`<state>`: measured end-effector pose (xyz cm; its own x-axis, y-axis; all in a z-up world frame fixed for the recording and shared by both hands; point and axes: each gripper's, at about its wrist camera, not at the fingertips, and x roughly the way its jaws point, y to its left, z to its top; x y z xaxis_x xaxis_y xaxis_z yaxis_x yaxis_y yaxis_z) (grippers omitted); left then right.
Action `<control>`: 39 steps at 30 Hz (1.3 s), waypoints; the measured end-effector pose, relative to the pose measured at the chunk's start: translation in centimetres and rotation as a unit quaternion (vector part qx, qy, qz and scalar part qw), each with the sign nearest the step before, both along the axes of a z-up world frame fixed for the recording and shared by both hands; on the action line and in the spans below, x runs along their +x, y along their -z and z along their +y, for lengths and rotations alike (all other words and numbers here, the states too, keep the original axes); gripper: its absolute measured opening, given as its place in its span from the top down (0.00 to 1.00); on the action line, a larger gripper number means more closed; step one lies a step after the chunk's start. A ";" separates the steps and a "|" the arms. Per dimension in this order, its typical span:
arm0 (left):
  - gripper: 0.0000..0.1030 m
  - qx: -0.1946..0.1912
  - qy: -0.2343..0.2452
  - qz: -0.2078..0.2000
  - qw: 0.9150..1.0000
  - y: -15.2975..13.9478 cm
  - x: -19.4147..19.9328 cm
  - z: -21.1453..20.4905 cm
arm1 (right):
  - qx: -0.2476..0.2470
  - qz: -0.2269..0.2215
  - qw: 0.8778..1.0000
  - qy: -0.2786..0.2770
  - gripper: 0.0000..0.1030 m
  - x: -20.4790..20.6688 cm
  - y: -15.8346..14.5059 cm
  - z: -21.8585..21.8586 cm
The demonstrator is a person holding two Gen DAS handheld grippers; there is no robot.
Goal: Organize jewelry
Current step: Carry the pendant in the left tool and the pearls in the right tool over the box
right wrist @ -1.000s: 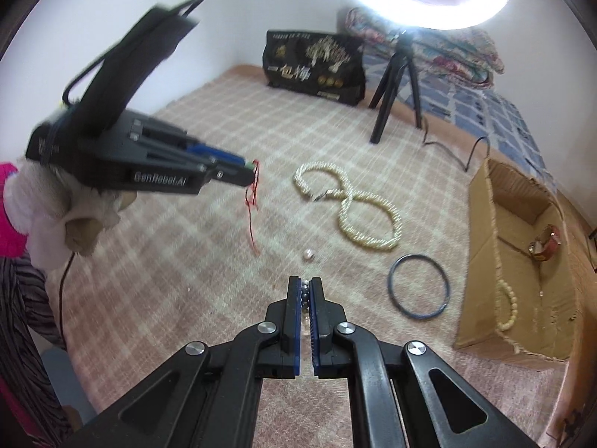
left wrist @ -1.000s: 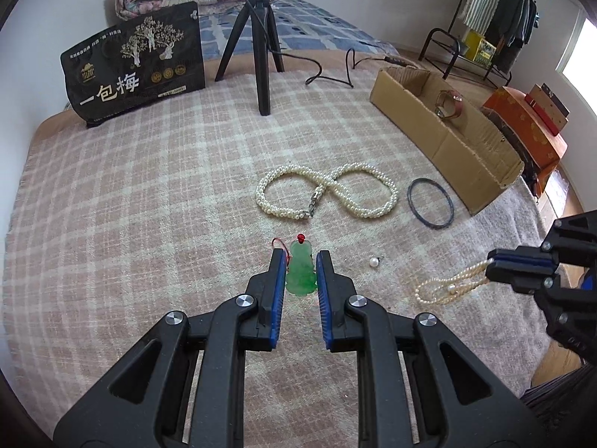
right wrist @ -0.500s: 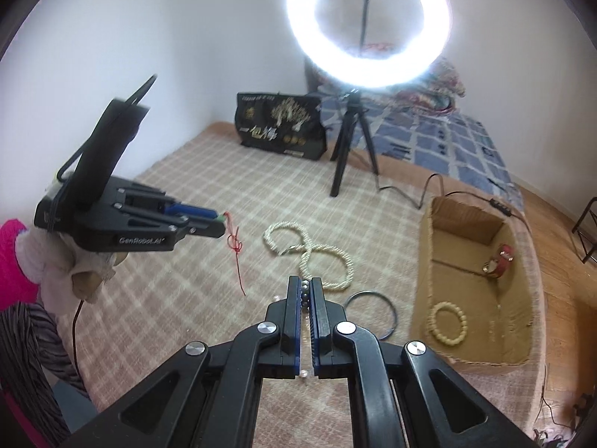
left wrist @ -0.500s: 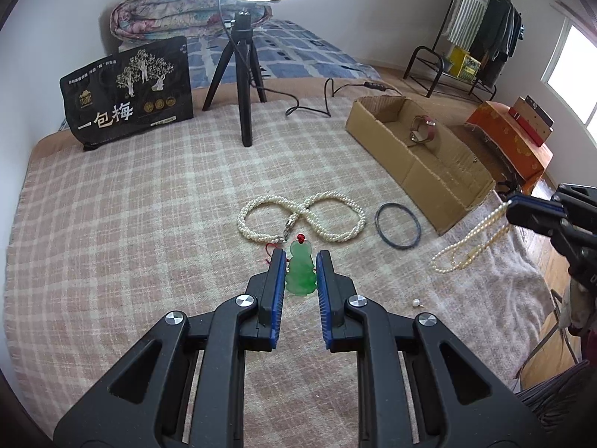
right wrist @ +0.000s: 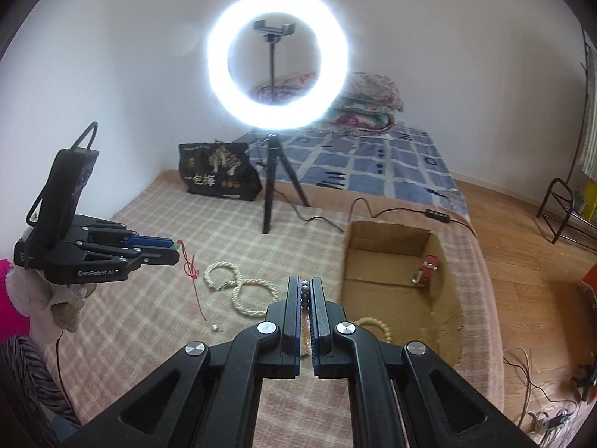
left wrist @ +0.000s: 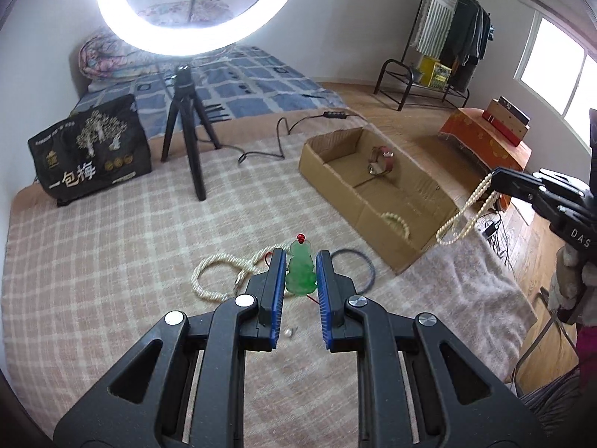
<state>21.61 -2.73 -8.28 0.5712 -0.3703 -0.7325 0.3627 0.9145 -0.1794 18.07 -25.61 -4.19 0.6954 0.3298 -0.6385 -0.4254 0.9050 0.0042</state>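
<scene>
My left gripper [left wrist: 301, 261] is shut on a green jade pendant [left wrist: 300, 274] with a red cord, held well above the checked blanket; it also shows in the right wrist view [right wrist: 175, 250], the red cord [right wrist: 192, 268] dangling. My right gripper [right wrist: 305, 291] is shut on a thin pearl necklace [left wrist: 466, 212], which hangs from it near the front corner of the cardboard box [left wrist: 377, 216]. The box holds a red strap watch [left wrist: 380, 158] and a bead bracelet [left wrist: 399, 222]. A thick twisted pearl necklace [left wrist: 224, 268], a dark bangle [left wrist: 354, 268] and a loose pearl [left wrist: 288, 332] lie on the blanket.
A ring light on a black tripod [left wrist: 186, 127] stands at the back of the blanket beside a black printed bag [left wrist: 93, 153]. Its cable [left wrist: 283, 138] runs behind the box. The blanket's right edge drops to a wooden floor with an orange-covered stand [left wrist: 485, 142].
Both grippers have risen well above the blanket with their loads. The right gripper has carried the thin pearl necklace toward the box.
</scene>
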 end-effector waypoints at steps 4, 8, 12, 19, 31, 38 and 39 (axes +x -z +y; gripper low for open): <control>0.85 -0.006 0.008 -0.007 1.000 -0.8 1.9 -2.0 | -0.001 -0.005 1.000 0.021 0.99 1.1 -0.1 -1.6; 0.85 -0.008 0.017 -0.012 1.000 -1.3 3.9 -4.1 | -0.008 -0.008 0.999 0.033 0.99 2.0 0.0 -2.9; 0.85 -0.011 0.020 -0.015 1.000 -1.4 6.2 -6.2 | -0.020 -0.007 0.999 0.046 0.99 3.2 0.5 -4.0; 0.85 0.002 0.030 -0.022 0.999 -0.9 9.5 -9.8 | -0.030 0.006 0.998 0.057 0.99 4.7 2.3 -5.6; 0.85 0.013 0.038 0.003 0.999 2.4 15.0 -15.3 | -0.040 0.028 0.997 0.058 0.99 6.6 5.0 -7.1; 0.85 0.022 0.036 0.022 0.999 4.6 17.3 -17.1 | -0.039 0.046 0.996 0.059 0.99 7.7 6.9 -7.9; 0.85 0.023 0.036 0.023 0.999 4.8 17.5 -17.3 | -0.038 0.050 0.996 0.060 0.99 7.8 7.2 -8.0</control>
<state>39.11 -19.99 -13.05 0.5088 -0.3753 -0.7748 0.4203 0.8937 -0.1569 25.86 -33.65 -11.36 0.6590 0.1968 -0.7259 -0.3158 0.9484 -0.0296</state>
